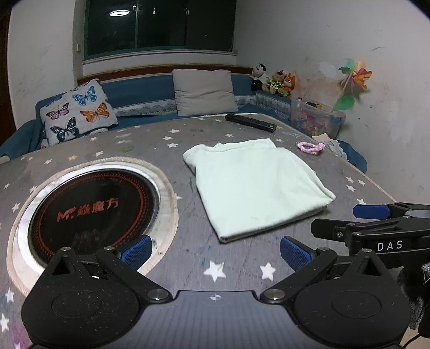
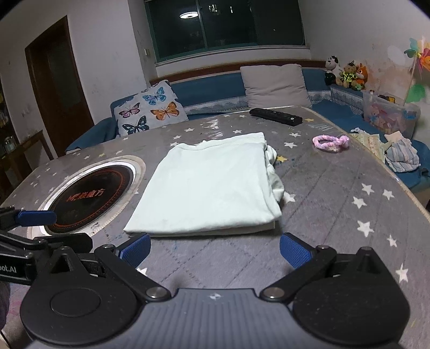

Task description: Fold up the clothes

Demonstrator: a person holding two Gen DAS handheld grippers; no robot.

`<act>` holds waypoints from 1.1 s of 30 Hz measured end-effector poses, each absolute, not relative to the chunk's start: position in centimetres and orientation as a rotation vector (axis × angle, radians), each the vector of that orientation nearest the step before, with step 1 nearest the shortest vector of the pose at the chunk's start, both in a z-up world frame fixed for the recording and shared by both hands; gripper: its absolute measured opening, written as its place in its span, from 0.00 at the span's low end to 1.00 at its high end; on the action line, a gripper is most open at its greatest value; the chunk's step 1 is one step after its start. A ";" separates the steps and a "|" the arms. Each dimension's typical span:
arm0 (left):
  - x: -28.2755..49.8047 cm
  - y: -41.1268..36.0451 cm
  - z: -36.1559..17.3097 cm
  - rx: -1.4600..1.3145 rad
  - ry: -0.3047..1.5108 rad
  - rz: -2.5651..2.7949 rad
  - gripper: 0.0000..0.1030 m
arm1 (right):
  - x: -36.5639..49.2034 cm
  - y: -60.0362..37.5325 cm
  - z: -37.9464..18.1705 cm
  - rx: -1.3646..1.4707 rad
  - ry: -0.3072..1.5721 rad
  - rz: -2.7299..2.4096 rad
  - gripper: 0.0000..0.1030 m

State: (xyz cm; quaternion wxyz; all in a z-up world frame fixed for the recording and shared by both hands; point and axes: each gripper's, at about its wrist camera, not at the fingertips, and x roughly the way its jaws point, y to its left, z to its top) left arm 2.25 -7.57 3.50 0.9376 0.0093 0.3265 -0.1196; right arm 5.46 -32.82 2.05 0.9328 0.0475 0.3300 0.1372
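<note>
- This is a living room in a home, seen at night: the window (image 2: 228, 24) at the top centre of the frame is dark and reflects a ceiling lamp.
- A blue sofa (image 2: 209, 91) runs under the window, with a butterfly cushion (image 2: 149, 108) at the centre left and a grey cushion (image 2: 276, 86).
- Plush toys (image 2: 345, 73) sit at the upper right, near a box of toys (image 2: 389, 115) and a paper pinwheel (image 1: 354, 75).
- The table (image 2: 336, 193) has a starred grey cover and a built-in round cooktop (image 2: 88, 196) at the left; a remote control (image 2: 275, 116) lies on it.
- A brown door (image 2: 59, 80) is at the upper left.
</note>
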 end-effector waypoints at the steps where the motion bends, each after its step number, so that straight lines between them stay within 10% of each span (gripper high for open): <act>1: 2.1 -7.5 3.5 0.017 0.667 -0.241 1.00 | 5.3 -32.8 2.0 0.099 0.675 0.279 1.00; 33: 0.4 -8.9 1.7 0.072 0.718 -0.236 1.00 | 3.7 -32.7 0.1 0.136 0.728 0.250 1.00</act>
